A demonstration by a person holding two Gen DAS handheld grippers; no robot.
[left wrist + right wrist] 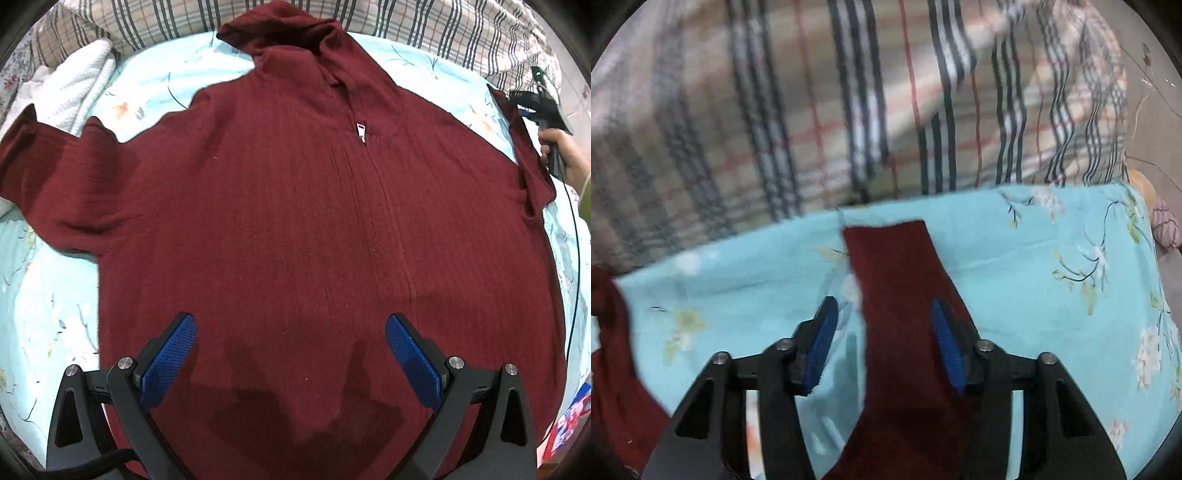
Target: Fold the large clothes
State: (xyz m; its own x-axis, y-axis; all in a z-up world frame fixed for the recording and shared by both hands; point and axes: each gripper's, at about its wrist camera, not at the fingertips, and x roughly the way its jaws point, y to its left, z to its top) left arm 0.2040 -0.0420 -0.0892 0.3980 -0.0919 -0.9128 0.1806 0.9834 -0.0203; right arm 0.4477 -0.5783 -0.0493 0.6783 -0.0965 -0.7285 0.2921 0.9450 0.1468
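A dark red zip hoodie (295, 206) lies spread face up on a light blue floral bedsheet (48, 302), hood toward the far side. My left gripper (291, 332) is open, hovering over the hoodie's lower hem with nothing between its blue pads. In the left wrist view my right gripper (532, 107) is at the far right by the hoodie's right sleeve. In the right wrist view the right gripper (882, 314) is open, and the red sleeve (901, 295) runs up between its fingers, lying against the right pad (945, 343).
A plaid blanket (406, 18) lies bunched along the far side of the bed. A white knit cloth (77, 74) sits at the far left. A black cable (574, 258) hangs along the right edge. Colourful packaging (569, 417) lies at the lower right.
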